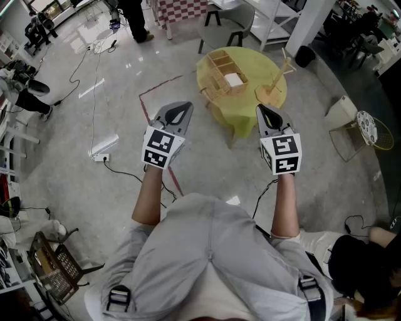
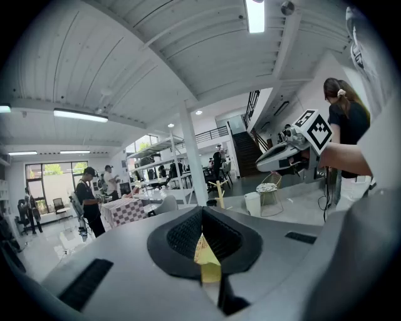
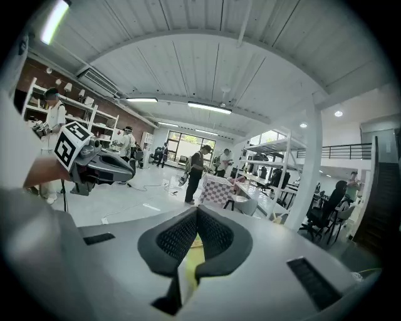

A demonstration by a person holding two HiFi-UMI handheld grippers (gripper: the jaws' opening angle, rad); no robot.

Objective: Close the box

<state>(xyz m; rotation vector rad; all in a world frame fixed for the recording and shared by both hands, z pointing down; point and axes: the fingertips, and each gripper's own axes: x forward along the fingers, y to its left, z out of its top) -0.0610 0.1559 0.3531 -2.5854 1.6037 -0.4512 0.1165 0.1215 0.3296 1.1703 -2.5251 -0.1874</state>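
Approach stage: left gripper (image 1: 179, 106) and right gripper (image 1: 262, 108) pinched closed, empty, well short of open box (image 1: 227, 76) on tabletop (image 1: 258, 65) at twelve o'clock. Next: reaching forward.

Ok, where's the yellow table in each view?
Head view: the yellow table sits upper centre, with the wooden box on it.
Left gripper view: only a sliver of it, low centre, seen through the gap under the closed jaws.
Right gripper view: again only a sliver, low centre, through the same gap.
Shared landmark: the checkered table.
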